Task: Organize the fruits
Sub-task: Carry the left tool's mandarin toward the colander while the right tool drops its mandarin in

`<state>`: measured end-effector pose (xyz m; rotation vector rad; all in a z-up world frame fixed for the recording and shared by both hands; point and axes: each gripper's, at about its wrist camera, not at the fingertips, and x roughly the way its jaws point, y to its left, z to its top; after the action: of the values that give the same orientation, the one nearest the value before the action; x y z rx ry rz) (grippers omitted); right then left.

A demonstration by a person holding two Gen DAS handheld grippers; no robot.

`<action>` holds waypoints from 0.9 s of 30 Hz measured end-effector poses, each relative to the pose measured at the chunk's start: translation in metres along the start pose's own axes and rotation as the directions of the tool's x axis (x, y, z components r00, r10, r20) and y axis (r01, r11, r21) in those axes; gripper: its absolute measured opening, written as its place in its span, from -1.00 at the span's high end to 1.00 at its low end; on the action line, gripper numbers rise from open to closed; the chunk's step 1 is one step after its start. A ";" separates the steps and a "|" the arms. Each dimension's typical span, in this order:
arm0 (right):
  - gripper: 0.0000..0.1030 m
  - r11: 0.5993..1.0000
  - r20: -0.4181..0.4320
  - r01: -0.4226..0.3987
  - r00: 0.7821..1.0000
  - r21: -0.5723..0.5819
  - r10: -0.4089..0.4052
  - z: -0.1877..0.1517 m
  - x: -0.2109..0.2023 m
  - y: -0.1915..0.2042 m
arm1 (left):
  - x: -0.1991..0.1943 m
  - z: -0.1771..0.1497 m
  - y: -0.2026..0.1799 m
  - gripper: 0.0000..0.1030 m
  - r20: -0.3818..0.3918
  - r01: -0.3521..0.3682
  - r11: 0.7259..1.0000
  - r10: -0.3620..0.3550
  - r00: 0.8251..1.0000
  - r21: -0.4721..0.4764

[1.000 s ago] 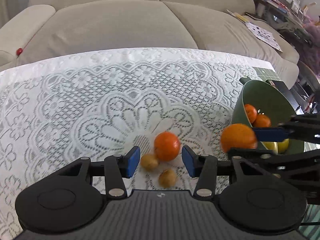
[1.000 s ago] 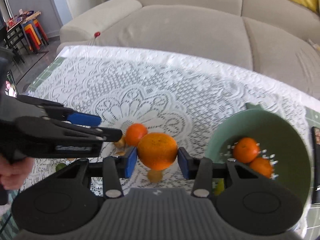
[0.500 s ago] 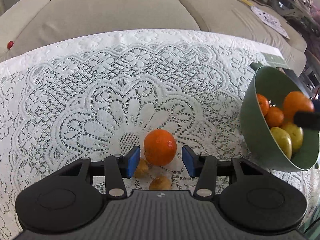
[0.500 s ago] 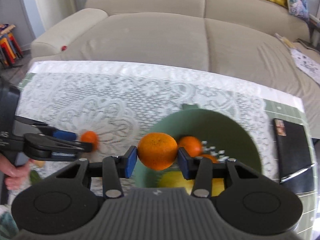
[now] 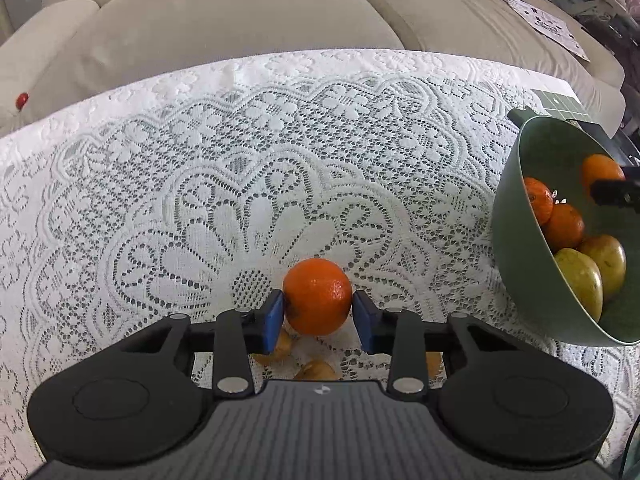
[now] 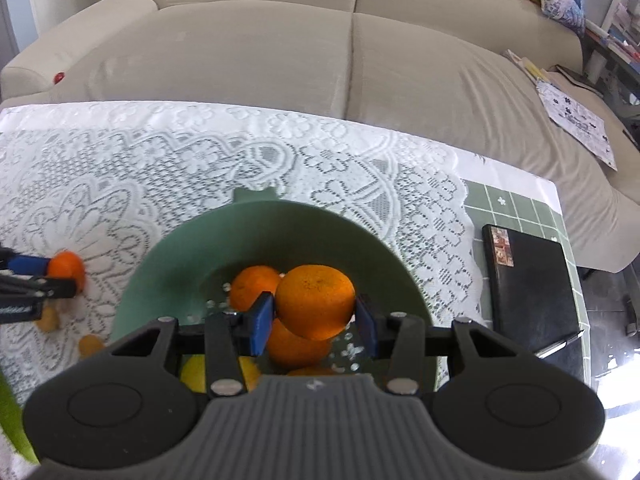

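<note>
On the lace cloth sits an orange (image 5: 318,296), and my left gripper (image 5: 318,318) is closing on it, both blue pads touching its sides. Two small yellow-brown fruits (image 5: 280,346) lie just under that gripper. A green bowl (image 5: 506,216) at the right holds oranges and yellow-green fruits (image 5: 580,276). In the right wrist view my right gripper (image 6: 314,316) is shut on a second orange (image 6: 316,300), held over the green bowl (image 6: 192,256) above the oranges (image 6: 252,286) inside. The first orange (image 6: 68,274) shows at the far left.
A black notebook (image 6: 532,292) lies on a green tiled mat (image 6: 516,204) right of the bowl. A beige sofa (image 6: 280,52) runs along the table's far edge, with papers (image 6: 576,124) on its right seat. A small red object (image 5: 22,100) sits on the sofa arm.
My left gripper came down around the orange on the cloth and its pads closed onto it. My right gripper carried its orange rightwards, from beside the left gripper to over the bowl.
</note>
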<state>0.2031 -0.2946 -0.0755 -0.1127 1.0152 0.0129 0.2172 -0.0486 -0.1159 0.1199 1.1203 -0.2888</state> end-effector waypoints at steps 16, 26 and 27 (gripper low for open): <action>0.18 1.000 -0.012 0.012 1.000 -0.003 -0.012 0.003 0.037 0.008 | -0.026 0.004 -0.013 0.22 0.016 -0.014 0.999 0.014 1.000 -0.040; 0.18 0.999 -0.028 0.034 0.999 0.026 -0.033 -0.005 0.050 0.002 | -0.051 0.012 -0.031 0.22 0.047 0.002 0.997 0.002 0.999 -0.072; 0.18 0.999 -0.029 0.040 0.999 0.022 -0.040 -0.005 0.049 0.002 | -0.053 0.013 -0.032 0.22 0.051 0.004 0.997 0.000 0.999 -0.075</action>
<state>0.2248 -0.2949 -0.1201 -0.1130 1.0410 -0.0369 0.1978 -0.0736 -0.0613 0.0445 1.0790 -0.2502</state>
